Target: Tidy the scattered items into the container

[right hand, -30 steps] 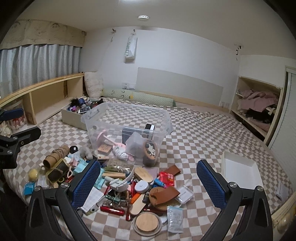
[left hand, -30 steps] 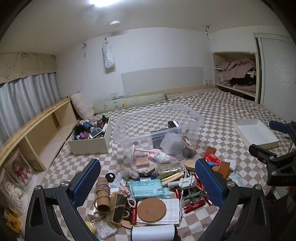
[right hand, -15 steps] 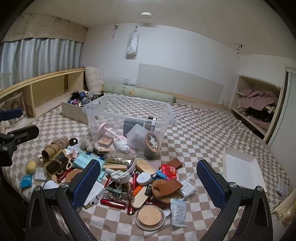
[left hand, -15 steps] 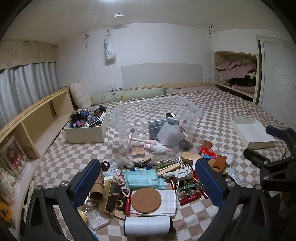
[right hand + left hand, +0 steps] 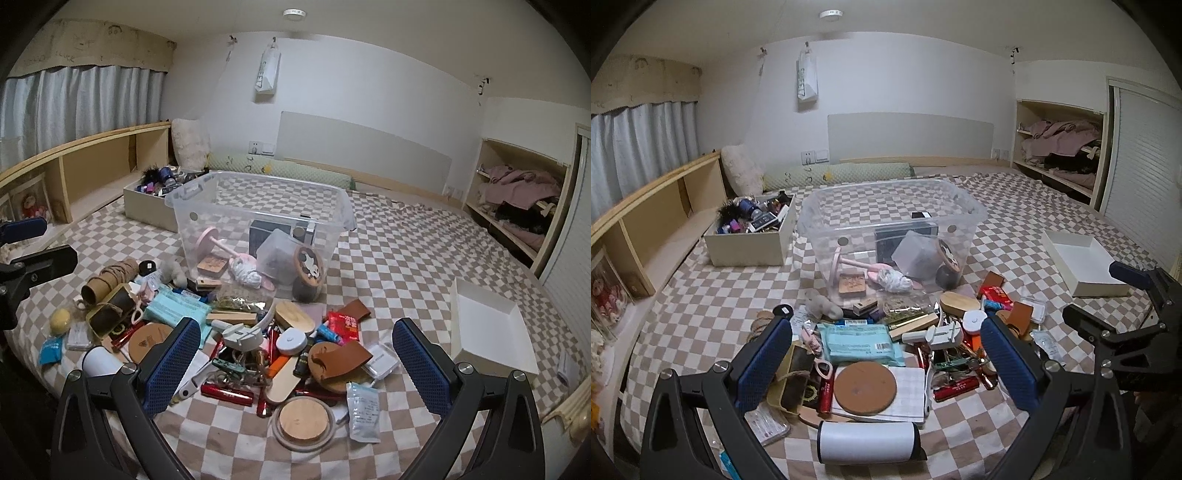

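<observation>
A clear plastic bin (image 5: 964,206) (image 5: 332,199) stands on the checkered bed and holds several items. A heap of scattered items lies in front of it: a teal wipes pack (image 5: 858,341), a round cork coaster (image 5: 865,387), a white cylinder (image 5: 868,441), a red tube (image 5: 227,392), a wooden lid (image 5: 303,419), a brown leather piece (image 5: 338,360). My left gripper (image 5: 886,369) is open and empty above the heap's near left part. My right gripper (image 5: 295,369) is open and empty above its near right part.
A cream box (image 5: 746,249) full of small things stands left of the bin. A white shallow tray (image 5: 1082,260) (image 5: 491,328) lies at the right. Wooden shelving (image 5: 646,221) runs along the left, a clothes shelf (image 5: 517,206) at the far right.
Both grippers have tilted down and drawn back a little, so the heap sits higher and closer in both views. Jaws stay open. No item has moved.
</observation>
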A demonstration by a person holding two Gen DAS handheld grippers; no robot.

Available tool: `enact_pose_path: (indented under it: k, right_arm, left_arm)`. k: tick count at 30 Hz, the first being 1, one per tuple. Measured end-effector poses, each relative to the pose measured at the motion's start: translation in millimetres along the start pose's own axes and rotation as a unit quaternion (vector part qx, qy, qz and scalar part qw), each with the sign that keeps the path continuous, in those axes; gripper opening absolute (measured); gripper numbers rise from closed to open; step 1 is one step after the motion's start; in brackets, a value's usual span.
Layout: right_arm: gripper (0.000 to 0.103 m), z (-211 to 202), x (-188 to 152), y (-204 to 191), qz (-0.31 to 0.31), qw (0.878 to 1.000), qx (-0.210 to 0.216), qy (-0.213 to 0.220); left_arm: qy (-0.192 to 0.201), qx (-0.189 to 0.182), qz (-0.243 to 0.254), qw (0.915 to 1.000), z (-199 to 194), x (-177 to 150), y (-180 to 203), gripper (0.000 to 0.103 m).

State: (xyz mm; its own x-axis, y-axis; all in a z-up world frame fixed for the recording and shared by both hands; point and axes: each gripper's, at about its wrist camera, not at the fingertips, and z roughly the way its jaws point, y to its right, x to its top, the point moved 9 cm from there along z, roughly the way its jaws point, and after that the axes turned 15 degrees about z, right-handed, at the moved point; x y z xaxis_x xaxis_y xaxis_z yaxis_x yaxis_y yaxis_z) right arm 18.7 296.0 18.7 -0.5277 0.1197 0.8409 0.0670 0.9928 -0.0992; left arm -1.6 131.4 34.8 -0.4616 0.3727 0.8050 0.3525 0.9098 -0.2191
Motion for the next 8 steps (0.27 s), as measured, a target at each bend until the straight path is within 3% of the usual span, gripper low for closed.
enact_pose_path:
  k: [8]
  right_arm:
    - [0.103, -0.1, -1.5, 3.0, 0.003, 1.0, -0.001, -0.005]
  left_arm:
    - [-0.01, 0.003, -0.005, 0.9999, 2.6, -5.7, -1.8, 0.103]
